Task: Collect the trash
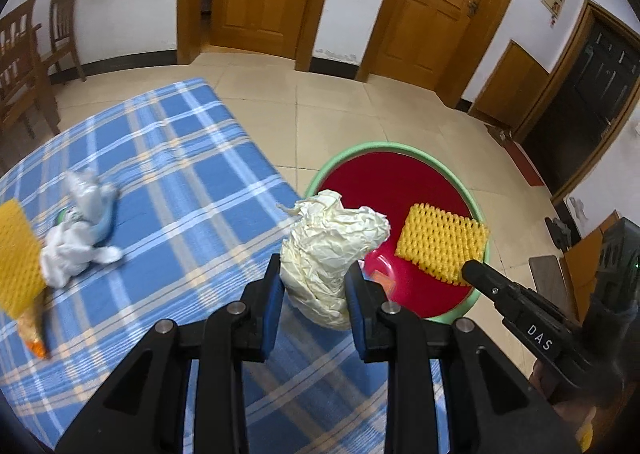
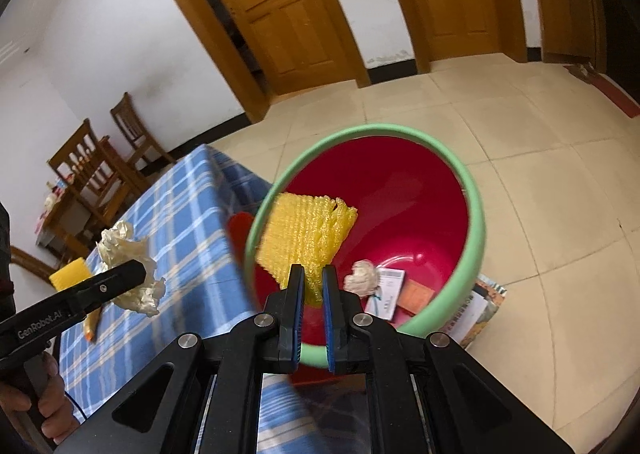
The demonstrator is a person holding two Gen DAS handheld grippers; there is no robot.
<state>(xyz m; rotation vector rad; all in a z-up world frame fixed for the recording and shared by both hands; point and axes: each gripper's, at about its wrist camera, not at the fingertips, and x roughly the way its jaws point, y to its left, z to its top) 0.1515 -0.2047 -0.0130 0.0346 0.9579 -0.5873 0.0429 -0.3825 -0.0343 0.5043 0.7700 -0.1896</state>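
My left gripper [image 1: 314,272] is shut on a crumpled cream paper wad [image 1: 334,246] and holds it above the table's right edge, beside the red bin [image 1: 384,182] with a green rim. My right gripper [image 2: 313,274] is shut on a yellow foam net [image 2: 306,234] and holds it over the bin's mouth [image 2: 400,190]. The net also shows in the left wrist view [image 1: 442,242]. The paper wad and left gripper show in the right wrist view [image 2: 128,270]. Inside the bin lie a small paper ball [image 2: 362,278] and cards [image 2: 388,292].
On the blue plaid tablecloth [image 1: 180,182] lie a white and blue plastic bag bundle [image 1: 82,230], another yellow foam net [image 1: 18,258] and an orange wrapper [image 1: 36,334]. Wooden chairs [image 1: 28,54] stand at the far left. The bin stands on a tiled floor [image 2: 540,194].
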